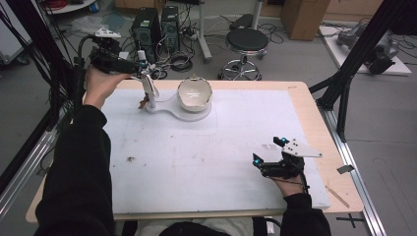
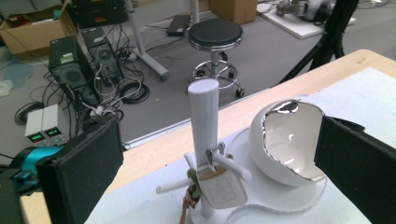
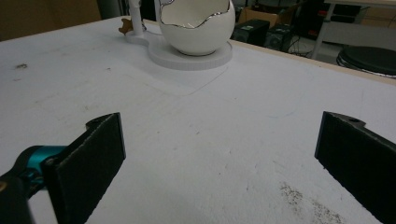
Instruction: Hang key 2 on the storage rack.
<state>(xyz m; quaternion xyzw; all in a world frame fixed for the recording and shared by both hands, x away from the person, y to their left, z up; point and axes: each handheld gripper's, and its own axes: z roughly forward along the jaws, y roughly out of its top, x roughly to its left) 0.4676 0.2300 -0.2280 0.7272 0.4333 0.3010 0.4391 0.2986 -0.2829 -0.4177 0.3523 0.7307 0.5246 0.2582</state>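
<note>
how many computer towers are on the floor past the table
2. Both computer towers stand side by side on the floor beyond the table's far left corner: one on the left, the other just right of it, cables around them. More may be hidden.

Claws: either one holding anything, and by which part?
Nothing held. Left claw is open around the white post, not touching; right claw is open over the bare mat.

The high view looks down on the whole table (image 1: 305, 113). Both gripper views look low and near, sharing the egg-shaped bowl (image 2: 285, 140) at upper frame.
</note>
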